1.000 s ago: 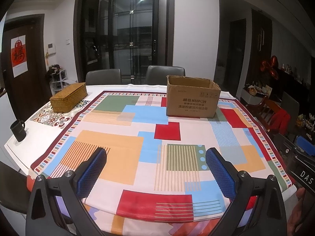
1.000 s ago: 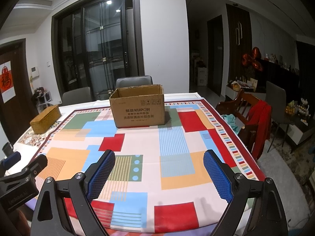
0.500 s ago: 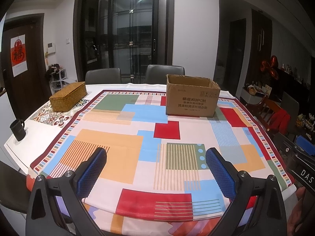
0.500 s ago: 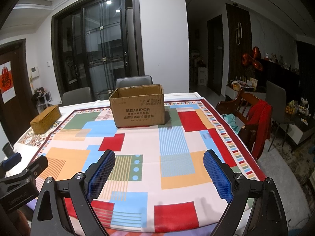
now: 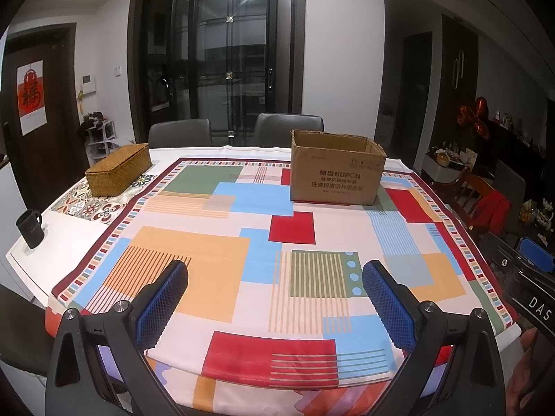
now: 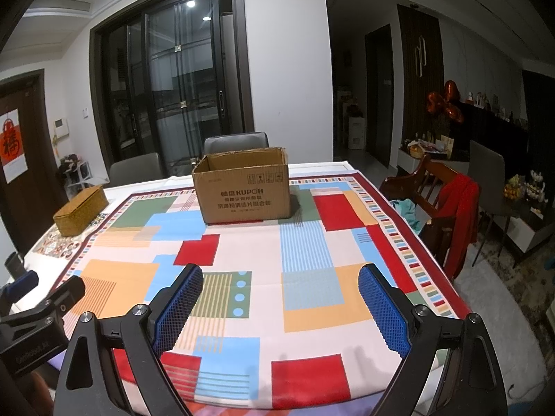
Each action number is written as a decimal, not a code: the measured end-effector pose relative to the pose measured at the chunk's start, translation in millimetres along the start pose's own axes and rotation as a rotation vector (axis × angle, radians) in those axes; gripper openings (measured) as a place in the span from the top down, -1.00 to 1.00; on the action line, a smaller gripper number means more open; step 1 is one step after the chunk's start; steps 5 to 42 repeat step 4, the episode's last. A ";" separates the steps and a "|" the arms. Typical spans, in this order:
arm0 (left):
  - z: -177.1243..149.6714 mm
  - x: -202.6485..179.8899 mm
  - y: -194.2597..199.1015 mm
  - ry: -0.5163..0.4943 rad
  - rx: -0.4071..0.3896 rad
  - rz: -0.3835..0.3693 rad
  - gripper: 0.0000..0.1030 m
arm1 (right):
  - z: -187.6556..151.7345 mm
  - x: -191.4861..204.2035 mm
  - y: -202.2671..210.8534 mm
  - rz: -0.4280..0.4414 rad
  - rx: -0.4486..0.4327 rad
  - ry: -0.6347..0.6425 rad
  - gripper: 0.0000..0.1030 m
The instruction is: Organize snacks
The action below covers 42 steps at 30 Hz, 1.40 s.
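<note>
An open brown cardboard box (image 5: 336, 170) printed KUPON stands on the far side of the table; it also shows in the right wrist view (image 6: 242, 187). Its inside is hidden. No snacks are in view. My left gripper (image 5: 275, 300) is open and empty, held above the near edge of the table. My right gripper (image 6: 281, 306) is open and empty, also above the near edge. The left gripper's body shows at the lower left of the right wrist view (image 6: 31, 315).
A patchwork tablecloth (image 5: 215, 253) covers the table. A woven lidded basket (image 5: 118, 170) sits at the far left, a black mug (image 5: 30, 228) at the left edge. Grey chairs (image 5: 180, 133) stand behind the table, a wooden chair with red cloth (image 6: 447, 204) to the right.
</note>
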<state>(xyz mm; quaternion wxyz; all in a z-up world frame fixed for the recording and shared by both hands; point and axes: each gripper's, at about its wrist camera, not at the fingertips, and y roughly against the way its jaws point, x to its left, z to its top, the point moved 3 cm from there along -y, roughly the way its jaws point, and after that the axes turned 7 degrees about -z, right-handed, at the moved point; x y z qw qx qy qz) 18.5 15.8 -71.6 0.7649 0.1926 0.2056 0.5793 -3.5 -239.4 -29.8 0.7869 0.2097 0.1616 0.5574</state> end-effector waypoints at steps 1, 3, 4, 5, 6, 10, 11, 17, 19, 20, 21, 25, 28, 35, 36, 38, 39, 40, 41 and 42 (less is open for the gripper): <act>-0.2 0.0 0.1 0.000 0.000 0.000 -0.99 | 0.0 0.1 0.1 0.000 0.000 0.000 -0.79; 0.1 0.2 0.0 0.000 0.001 0.002 -0.99 | 0.0 -0.1 0.2 -0.002 0.000 0.000 -0.79; 0.1 -0.4 0.3 -0.001 0.001 0.002 -0.99 | 0.0 0.4 -0.1 -0.002 0.000 0.001 -0.79; 0.1 -0.4 0.3 -0.001 0.001 0.002 -0.99 | 0.0 0.4 -0.1 -0.002 0.000 0.001 -0.79; 0.1 -0.4 0.3 -0.001 0.001 0.002 -0.99 | 0.0 0.4 -0.1 -0.002 0.000 0.001 -0.79; 0.1 -0.4 0.3 -0.001 0.001 0.002 -0.99 | 0.0 0.4 -0.1 -0.002 0.000 0.001 -0.79; 0.1 -0.4 0.3 -0.001 0.001 0.002 -0.99 | 0.0 0.4 -0.1 -0.002 0.000 0.001 -0.79; 0.1 -0.4 0.3 -0.001 0.001 0.002 -0.99 | 0.0 0.4 -0.1 -0.002 0.000 0.001 -0.79; 0.1 -0.4 0.3 -0.001 0.001 0.002 -0.99 | 0.0 0.4 -0.1 -0.002 0.000 0.001 -0.79; 0.1 -0.4 0.3 -0.001 0.001 0.002 -0.99 | 0.0 0.4 -0.1 -0.002 0.000 0.001 -0.79; 0.1 -0.4 0.3 -0.001 0.001 0.002 -0.99 | 0.0 0.4 -0.1 -0.002 0.000 0.001 -0.79; 0.1 -0.4 0.3 -0.001 0.001 0.002 -0.99 | 0.0 0.4 -0.1 -0.002 0.000 0.001 -0.79; 0.1 -0.4 0.3 -0.001 0.001 0.002 -0.99 | 0.0 0.4 -0.1 -0.002 0.000 0.001 -0.79; 0.1 -0.4 0.3 -0.001 0.001 0.002 -0.99 | 0.0 0.4 -0.1 -0.002 0.000 0.001 -0.79; 0.1 -0.4 0.3 -0.001 0.001 0.002 -0.99 | 0.0 0.4 -0.1 -0.002 0.000 0.001 -0.79; 0.1 -0.4 0.3 -0.001 0.001 0.002 -0.99 | 0.0 0.4 -0.1 -0.002 0.000 0.001 -0.79; 0.1 -0.4 0.3 -0.001 0.001 0.002 -0.99 | 0.0 0.4 -0.1 -0.002 0.000 0.001 -0.79; 0.1 -0.4 0.3 -0.001 0.001 0.002 -0.99 | 0.0 0.4 -0.1 -0.002 0.000 0.001 -0.79; 0.1 -0.4 0.3 -0.001 0.001 0.002 -0.99 | 0.0 0.4 -0.1 -0.002 0.000 0.001 -0.79; 0.1 -0.4 0.3 -0.001 0.001 0.002 -0.99 | 0.0 0.4 -0.1 -0.002 0.000 0.001 -0.79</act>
